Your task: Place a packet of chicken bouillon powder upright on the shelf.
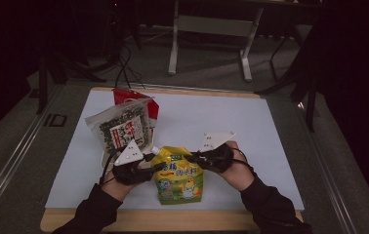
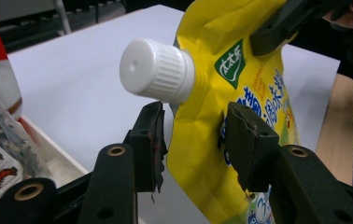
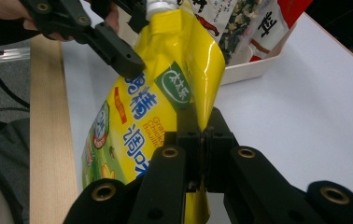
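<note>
One yellow plastic spouted pouch (image 1: 179,174) with a white ribbed screw cap (image 2: 157,71) stands near the front edge of the white table top (image 1: 251,122), between the two grippers. Its print: a green leaf-shaped badge with white Chinese characters near the top, large blue Chinese characters below it, and the Latin word "Chicken" partly readable in the right gripper view; a round cartoon emblem sits low on the front.

Right gripper (image 3: 201,128): jaws pressed together on the pouch's side seam, film pinched flat between the pads. In the high view it sits at the pouch's upper right corner (image 1: 196,157).

Left gripper (image 2: 193,135): jaws part open, straddling the pouch's upper edge just under the cap. The far pad lies against the printed face; the near pad stands beside the film, and actual contact there cannot be told. In the high view it is at the pouch's left shoulder (image 1: 156,166).

Behind the pouch, a white shallow tray (image 3: 254,70) holds two more bags, counted: one clear bag of dark dried pieces (image 1: 121,127) with a white and red label in Chinese, and one red bag (image 1: 134,100) behind it.

Two hands in black sleeves, one per gripper.
</note>
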`<state>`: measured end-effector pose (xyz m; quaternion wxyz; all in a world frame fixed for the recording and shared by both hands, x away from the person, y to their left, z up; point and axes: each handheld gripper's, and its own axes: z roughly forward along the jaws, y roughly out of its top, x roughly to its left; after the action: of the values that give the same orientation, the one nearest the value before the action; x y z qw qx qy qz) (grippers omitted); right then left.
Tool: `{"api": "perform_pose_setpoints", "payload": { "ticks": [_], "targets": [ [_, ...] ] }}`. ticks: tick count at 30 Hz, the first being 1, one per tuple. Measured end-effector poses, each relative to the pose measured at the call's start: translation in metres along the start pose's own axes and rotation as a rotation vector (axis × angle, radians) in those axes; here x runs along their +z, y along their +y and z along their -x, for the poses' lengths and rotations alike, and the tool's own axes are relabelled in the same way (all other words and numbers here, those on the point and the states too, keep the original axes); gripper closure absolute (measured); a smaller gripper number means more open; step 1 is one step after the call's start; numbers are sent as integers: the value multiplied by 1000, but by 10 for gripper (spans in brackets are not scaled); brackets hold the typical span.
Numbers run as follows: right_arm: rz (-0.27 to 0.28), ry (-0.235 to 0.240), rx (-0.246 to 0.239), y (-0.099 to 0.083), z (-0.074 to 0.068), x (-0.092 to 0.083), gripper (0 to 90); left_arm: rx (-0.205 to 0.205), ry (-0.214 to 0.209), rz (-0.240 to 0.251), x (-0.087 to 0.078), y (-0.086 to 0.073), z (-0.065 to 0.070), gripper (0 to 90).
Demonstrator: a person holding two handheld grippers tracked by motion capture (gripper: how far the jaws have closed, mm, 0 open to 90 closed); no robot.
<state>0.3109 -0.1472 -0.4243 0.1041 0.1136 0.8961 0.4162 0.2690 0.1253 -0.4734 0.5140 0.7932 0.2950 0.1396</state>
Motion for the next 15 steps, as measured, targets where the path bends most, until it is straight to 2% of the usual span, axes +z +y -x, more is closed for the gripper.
{"api": "perform_pose_setpoints", "payload": {
  "ticks": [7,9,11,12,13,15],
  "targets": [
    [0,-2,10,-3,1,-2,879,36,3,-26,-2,5,3,736],
    [2,-2,11,-4,1,-2,879,40,1,-37,-3,6,4,817],
    [2,1,12,-4,0,-2,879,47,3,-44,-3,7,5,843],
    [0,-1,7,-4,0,-1,879,75,9,-56,-3,9,9,843],
    [-1,-5,4,-4,-1,-2,878,84,15,-61,-3,9,10,874],
    [-1,-6,6,-3,-2,-2,878,93,18,-60,-3,9,12,882]
  ]
}}
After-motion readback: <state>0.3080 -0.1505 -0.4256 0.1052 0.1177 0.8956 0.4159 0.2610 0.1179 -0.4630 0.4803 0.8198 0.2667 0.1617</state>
